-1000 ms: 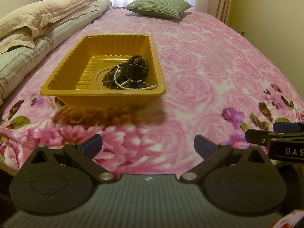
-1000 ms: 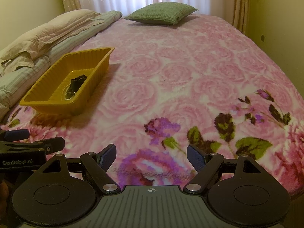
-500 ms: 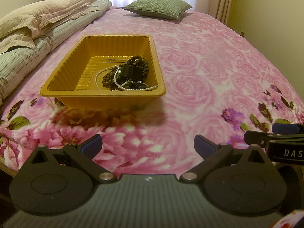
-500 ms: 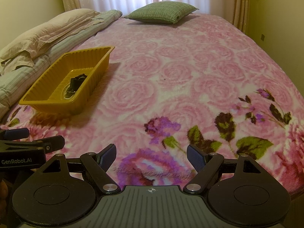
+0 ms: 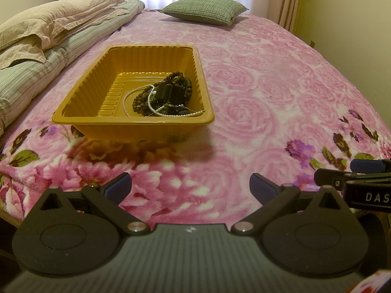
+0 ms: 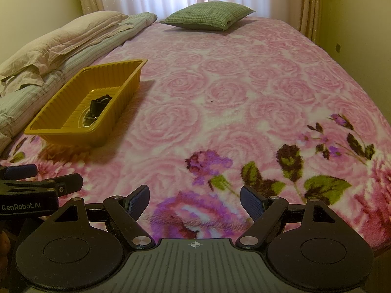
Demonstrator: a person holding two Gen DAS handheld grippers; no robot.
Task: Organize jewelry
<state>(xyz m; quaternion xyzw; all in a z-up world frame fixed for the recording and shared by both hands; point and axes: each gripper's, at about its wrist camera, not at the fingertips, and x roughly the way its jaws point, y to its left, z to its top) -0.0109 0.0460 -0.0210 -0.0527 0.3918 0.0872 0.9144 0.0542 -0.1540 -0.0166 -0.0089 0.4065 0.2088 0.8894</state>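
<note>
Several strands lie tangled together in the ribbed yellow plastic tray: a dark brown wooden bead string, a thin white pearl necklace and a black chunky piece that I cannot identify well. They all sit in the right near corner of the tray, and the tray rests on the pink rose-patterned fleece blanket of the bed.

My judgement is that the main risk is the tangle. If one gripper pulls one strand, the others may come up with it, and the light tray could slide or tip on the soft blanket. The thin pearl strand can also slip between the pads, or drop into the fleece, where it is hard to find again. The tray wall is close to the heap, so a finger may hit the rim when it goes down.

The left gripper has its blue pads wide apart, with nothing between them, and it stands over the blanket in front of the tray, well apart from the jewelry. The right gripper is also wide open and empty, over the blanket beside the left one, with the tray farther off to its left.
</note>
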